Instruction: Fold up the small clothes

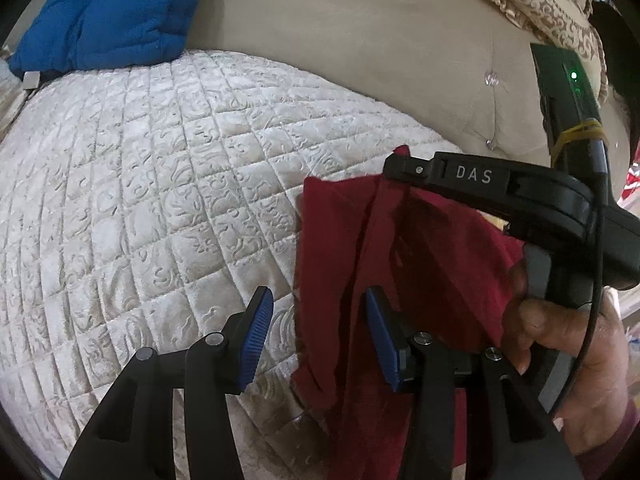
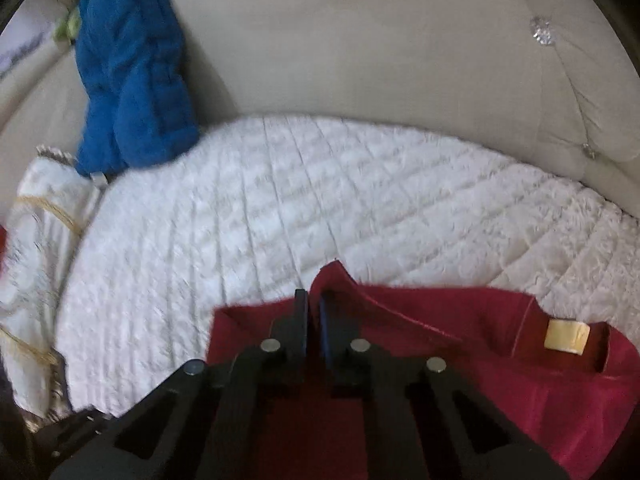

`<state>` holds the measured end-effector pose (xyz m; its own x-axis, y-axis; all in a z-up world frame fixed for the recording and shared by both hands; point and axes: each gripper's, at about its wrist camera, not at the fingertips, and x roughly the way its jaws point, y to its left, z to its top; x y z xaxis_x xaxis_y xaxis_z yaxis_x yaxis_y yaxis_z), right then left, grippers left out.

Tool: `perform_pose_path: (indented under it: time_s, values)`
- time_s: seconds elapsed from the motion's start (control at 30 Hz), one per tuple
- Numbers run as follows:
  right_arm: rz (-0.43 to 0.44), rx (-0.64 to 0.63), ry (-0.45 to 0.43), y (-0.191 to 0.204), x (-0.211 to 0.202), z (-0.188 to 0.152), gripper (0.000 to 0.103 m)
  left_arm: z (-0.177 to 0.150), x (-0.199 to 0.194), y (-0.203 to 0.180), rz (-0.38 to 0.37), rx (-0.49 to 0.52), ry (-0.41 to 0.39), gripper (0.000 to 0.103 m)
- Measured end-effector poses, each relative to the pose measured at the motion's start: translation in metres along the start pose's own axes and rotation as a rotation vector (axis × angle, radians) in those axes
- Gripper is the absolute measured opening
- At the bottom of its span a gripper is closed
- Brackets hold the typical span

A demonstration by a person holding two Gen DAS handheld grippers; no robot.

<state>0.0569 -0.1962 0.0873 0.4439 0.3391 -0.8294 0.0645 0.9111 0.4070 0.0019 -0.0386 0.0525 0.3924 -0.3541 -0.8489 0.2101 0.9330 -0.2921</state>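
We have the red garment (image 1: 400, 248) hanging in the lower right of the left wrist view, lifted off the quilted sofa cover (image 1: 160, 184) so that its weight pulls the cloth straight before any fold. Our right hand-held gripper (image 2: 314, 300) has its jaws pressed together on an upper edge of the cloth, low in the centre of its own view, and that pinch is what carries the garment. From the left wrist camera the same tool shows at the right of the frame, a hand (image 1: 568, 344) wrapped around its handle.

Our left hand-held gripper (image 1: 316, 312) stands wide, holding nothing: one blue pad is over the bare cover, the other is in front of the red cloth. We judge it is lined up to take the free left edge, so that both corners can be held and the piece spread flat.

In the right wrist view, which is blurred, a pale label (image 2: 566, 338) shows at the neck opening toward the lower right, so the inside of the garment faces us there.

A blue blanket (image 1: 116, 12) lies bunched in the upper left, well apart from the work
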Motion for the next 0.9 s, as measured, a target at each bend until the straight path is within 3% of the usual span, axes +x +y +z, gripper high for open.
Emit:
perform_pose_path:
  time_s: [0.17,0.2,0.3,0.33,0.47,0.63,0.7,0.77,0.83,0.9]
  values:
    - [0.016,-0.013,0.049,0.004,0.023,-0.001,0.007,-0.001,0.005,0.000,0.002,-0.007,0.017,0.026]
    - [0.036,-0.009,0.048,0.004,0.020,-0.002,0.016,-0.001,0.006,0.002,-0.006,-0.016,0.021,0.026]
    - [0.124,0.034,0.086,0.006,0.004,-0.003,0.058,0.000,0.003,0.004,-0.020,-0.037,0.020,0.026]
    - [0.114,0.017,0.097,0.011,0.002,-0.003,0.065,0.000,0.002,0.005,-0.016,-0.037,0.018,0.026]
    - [-0.025,-0.096,0.181,0.035,0.015,-0.008,0.073,-0.008,-0.008,0.007,-0.010,-0.020,0.024,0.026]
    - [-0.127,-0.222,0.204,0.062,0.036,-0.014,0.094,-0.013,-0.012,0.007,-0.013,-0.014,0.030,0.026]
    - [-0.169,-0.259,0.199,0.066,0.041,-0.017,0.093,-0.013,-0.011,0.006,-0.009,-0.013,0.032,0.027]
    - [-0.199,-0.261,0.165,0.061,0.034,-0.019,0.072,-0.013,-0.011,0.006,-0.017,-0.019,0.037,0.032]
    - [-0.101,-0.178,0.143,0.044,0.015,-0.016,0.037,-0.012,-0.009,0.005,-0.048,-0.029,0.043,0.034]
    - [-0.004,-0.092,0.130,0.028,-0.002,-0.015,0.020,-0.013,-0.009,-0.001,-0.084,-0.020,0.044,0.035]
